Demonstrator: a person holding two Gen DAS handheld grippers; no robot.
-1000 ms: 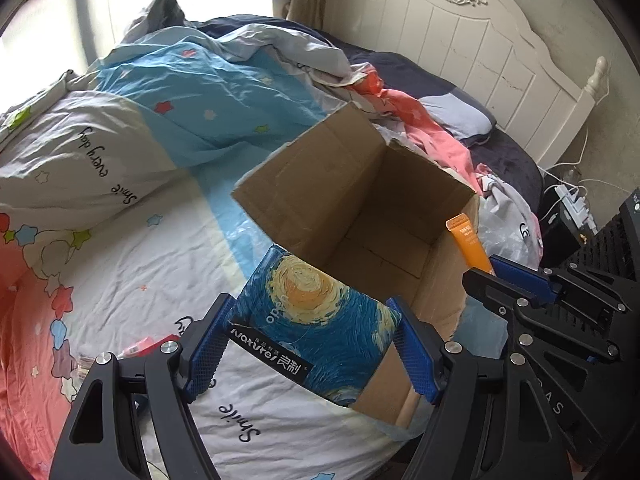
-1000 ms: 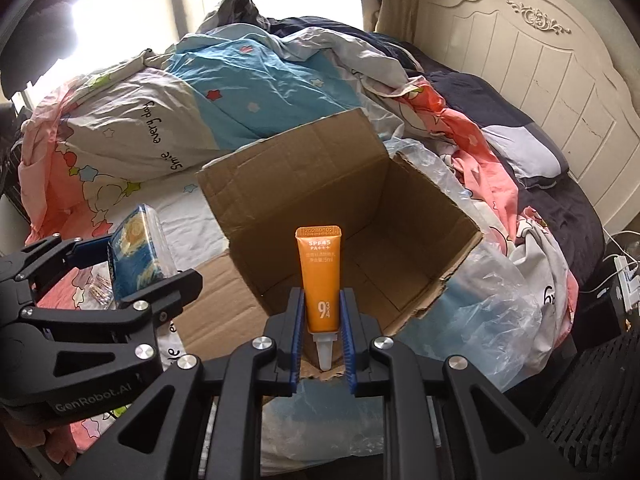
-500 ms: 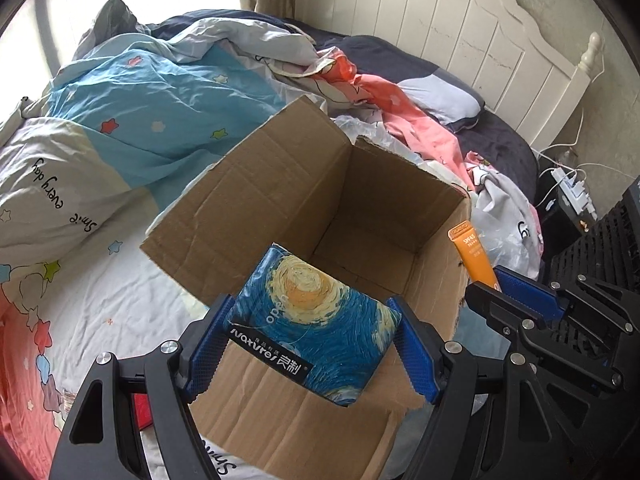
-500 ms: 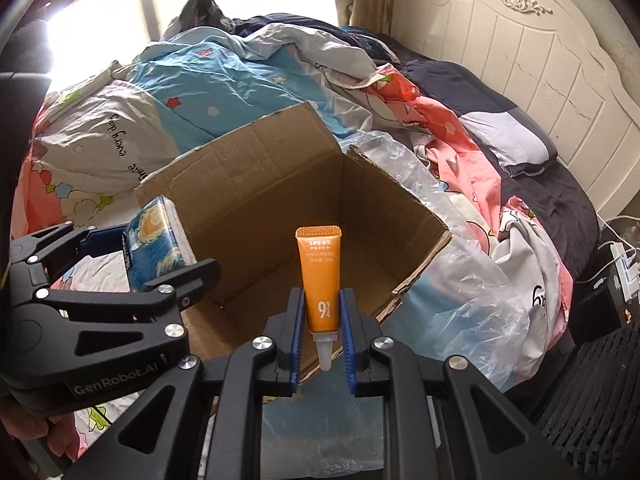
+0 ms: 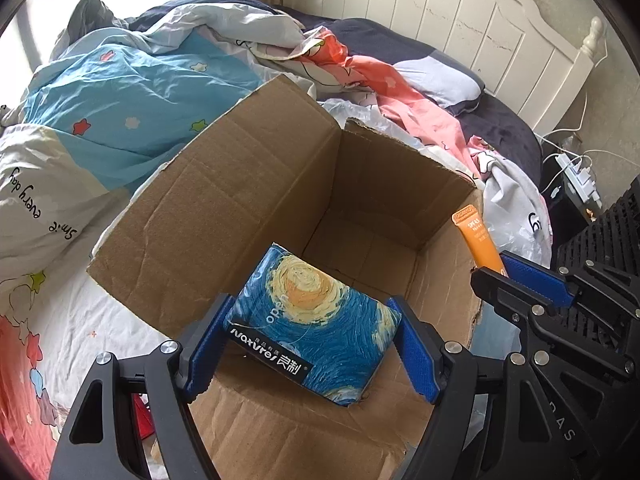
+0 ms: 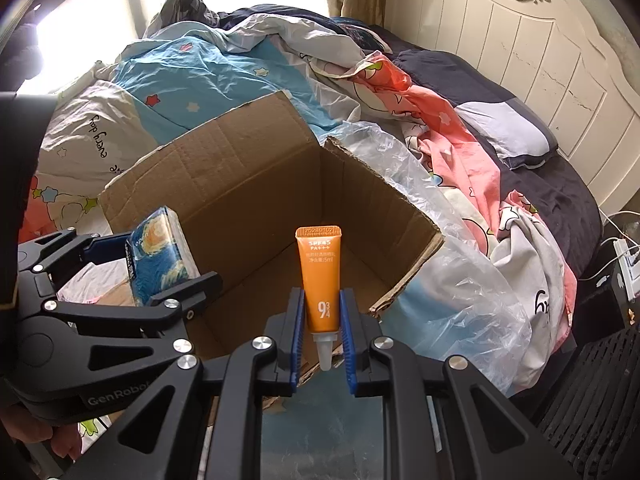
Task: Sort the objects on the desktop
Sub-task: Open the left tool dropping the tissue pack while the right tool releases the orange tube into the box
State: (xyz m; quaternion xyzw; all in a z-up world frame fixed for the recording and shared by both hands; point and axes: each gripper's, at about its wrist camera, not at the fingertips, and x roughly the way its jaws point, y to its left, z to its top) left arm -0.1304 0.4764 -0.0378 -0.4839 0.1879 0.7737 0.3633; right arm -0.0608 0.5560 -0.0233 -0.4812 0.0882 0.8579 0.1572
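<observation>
An open cardboard box [image 5: 248,184] lies on the bed, also shown in the right wrist view [image 6: 240,176]. My left gripper [image 5: 312,336] is shut on a blue starry-night tissue pack [image 5: 316,320] and holds it over the box's near part. The pack [image 6: 158,256] and left gripper [image 6: 140,268] show at the left of the right wrist view. My right gripper [image 6: 320,312] is shut on an orange sunscreen tube [image 6: 320,276], cap toward me, above the box's near right edge. The tube [image 5: 478,240] and right gripper [image 5: 504,268] show at the right of the left wrist view.
A rumpled quilt [image 5: 120,92] and pink sheets [image 6: 440,120] cover the bed. Clear plastic film [image 6: 452,264] lies right of the box. A white headboard [image 6: 540,40] stands behind. A black crate [image 5: 612,232] and a power strip [image 5: 580,172] are at the right. A red item [image 5: 142,416] lies left of the box.
Both grippers moved forward over the box. The tissue pack went from the box's near left corner to above its inside. The tube now hangs over the box's right edge.
</observation>
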